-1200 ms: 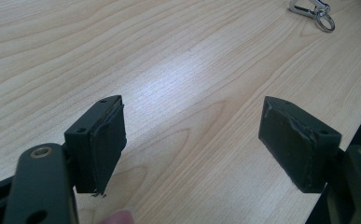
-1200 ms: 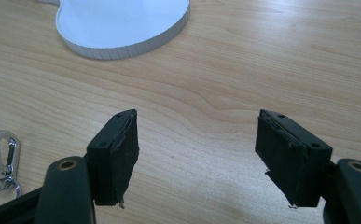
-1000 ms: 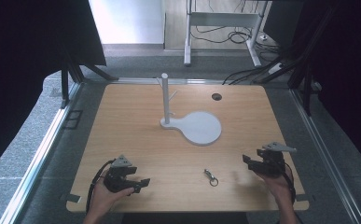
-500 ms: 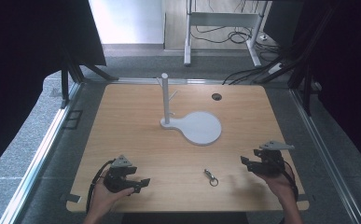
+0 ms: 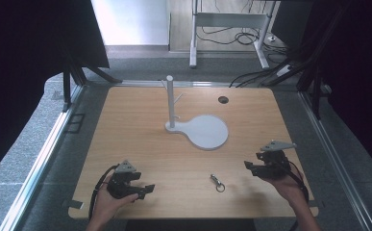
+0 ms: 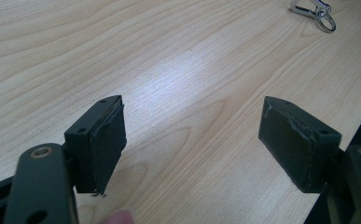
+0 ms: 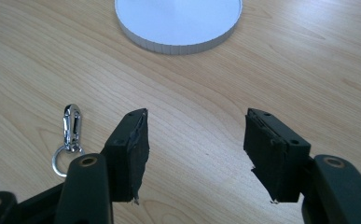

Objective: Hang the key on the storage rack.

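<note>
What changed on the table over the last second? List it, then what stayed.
The right claw rose slightly, and its jaws have just been closing a little, with nothing between them. The left claw kept its place, open and empty. The key clip lies untouched on the table between the two, and the white stand has not moved.

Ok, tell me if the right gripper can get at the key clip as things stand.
Probably yes. The right gripper is open with nothing between its jaws, and bare table lies between it and the key clip, which lies flat beside it.
</note>
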